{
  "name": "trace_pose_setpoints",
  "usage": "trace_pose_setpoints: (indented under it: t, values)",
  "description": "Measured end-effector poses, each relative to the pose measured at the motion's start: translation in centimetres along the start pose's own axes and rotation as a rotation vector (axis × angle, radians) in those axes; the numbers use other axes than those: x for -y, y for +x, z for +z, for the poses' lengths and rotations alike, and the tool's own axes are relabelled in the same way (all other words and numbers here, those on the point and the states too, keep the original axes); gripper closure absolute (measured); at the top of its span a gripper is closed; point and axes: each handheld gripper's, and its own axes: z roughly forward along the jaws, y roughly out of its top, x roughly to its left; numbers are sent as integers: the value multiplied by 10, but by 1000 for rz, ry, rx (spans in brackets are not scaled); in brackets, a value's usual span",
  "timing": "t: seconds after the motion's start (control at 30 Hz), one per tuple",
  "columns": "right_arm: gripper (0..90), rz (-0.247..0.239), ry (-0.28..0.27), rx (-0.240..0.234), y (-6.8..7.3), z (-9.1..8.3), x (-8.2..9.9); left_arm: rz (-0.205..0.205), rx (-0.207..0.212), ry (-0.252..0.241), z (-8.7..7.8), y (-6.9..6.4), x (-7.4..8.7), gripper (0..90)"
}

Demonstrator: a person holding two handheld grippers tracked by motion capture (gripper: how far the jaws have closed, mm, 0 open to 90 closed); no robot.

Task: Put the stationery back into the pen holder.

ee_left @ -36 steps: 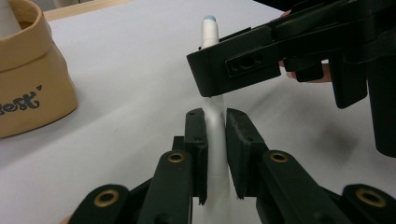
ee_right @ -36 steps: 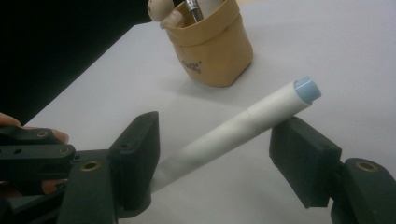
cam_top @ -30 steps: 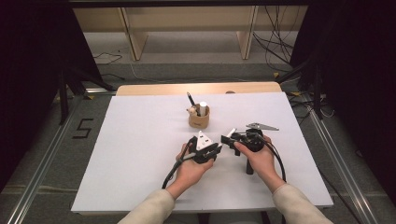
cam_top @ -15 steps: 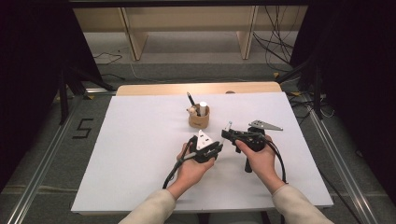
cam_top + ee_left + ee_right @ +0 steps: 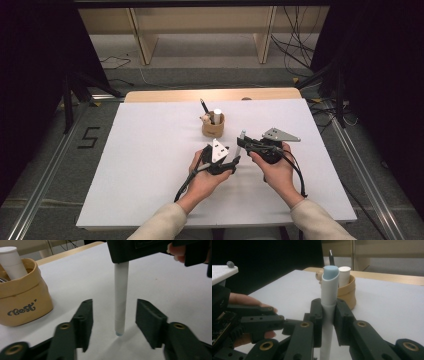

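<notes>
One camera hangs high over the person's side, looking forward and down across the white table (image 5: 150, 165). Two more ride low on the grippers, close in. All three catch the tan pot (image 5: 213, 127) (image 5: 22, 300) (image 5: 348, 293).

My sleeves (image 5: 165, 226) are pale beige. My tongs are black with brass-coloured screws (image 5: 304, 324), grey three-cornered plates (image 5: 281, 134) on top, and black cables (image 5: 188, 181) trailing from them.

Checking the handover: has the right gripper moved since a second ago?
Yes. The right gripper, shut on the white pen, has shifted slightly right, away from the tan cup.
</notes>
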Motion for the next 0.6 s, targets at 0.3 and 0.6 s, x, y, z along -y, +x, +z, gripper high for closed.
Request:
trace_pose_setpoints:
  t: [0.3, 0.6]
  values:
    - [784, -34, 2, 0, 4, -1, -3, 9, -7, 3, 2, 0, 1, 329]
    - [785, -60, 10, -2, 9, 0, -3, 1, 10, -25, 2, -2, 0, 475]
